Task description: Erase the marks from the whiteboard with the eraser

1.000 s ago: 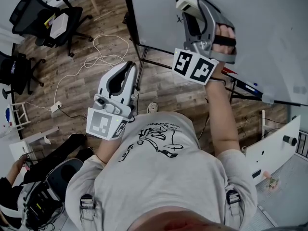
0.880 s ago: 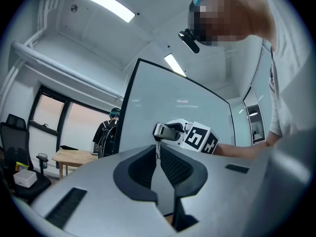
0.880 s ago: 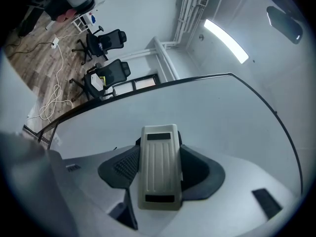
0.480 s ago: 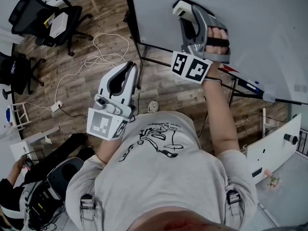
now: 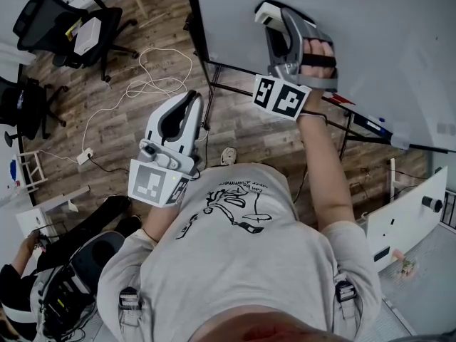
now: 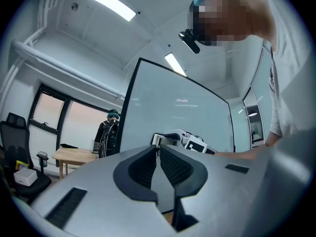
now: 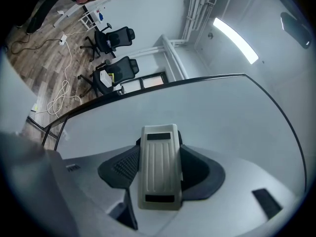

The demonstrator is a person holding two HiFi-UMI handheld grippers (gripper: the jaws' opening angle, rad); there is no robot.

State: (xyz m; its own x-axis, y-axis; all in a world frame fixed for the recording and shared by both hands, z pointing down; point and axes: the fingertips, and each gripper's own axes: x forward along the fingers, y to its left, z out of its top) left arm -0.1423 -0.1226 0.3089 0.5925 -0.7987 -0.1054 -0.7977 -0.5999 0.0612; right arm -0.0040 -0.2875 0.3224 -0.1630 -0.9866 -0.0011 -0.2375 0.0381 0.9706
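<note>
The pale grey ribbed plastic eraser [image 7: 158, 174] is gripped between the jaws of the right claw [image 7: 159, 149] and held up to the large white whiteboard [image 7: 232, 117]. The left claw [image 6: 158, 157] is seen clenched on nothing, well apart from the board, above the wooden floor [image 5: 121, 120].

Room was bright, lit evenly from overhead. The ceiling light strips [image 6: 106, 2] burned out to pure white in the left gripper view; a further light strip [image 7: 236, 33] did likewise in the right gripper view. The whiteboard [image 5: 356, 34] carried faint reflected streaks of glare in the left gripper view. The window [image 6: 49, 120] glowed warm pink. Shadows were soft throughout. Head view was sharp, with crisp floor [image 5: 128, 112] grain. Both gripper views showed strong fisheye bowing of the board's frame [image 6: 129, 105] and black vignetting at the corners. The eraser [image 7: 158, 174] was sharp and flatly lit.
</note>
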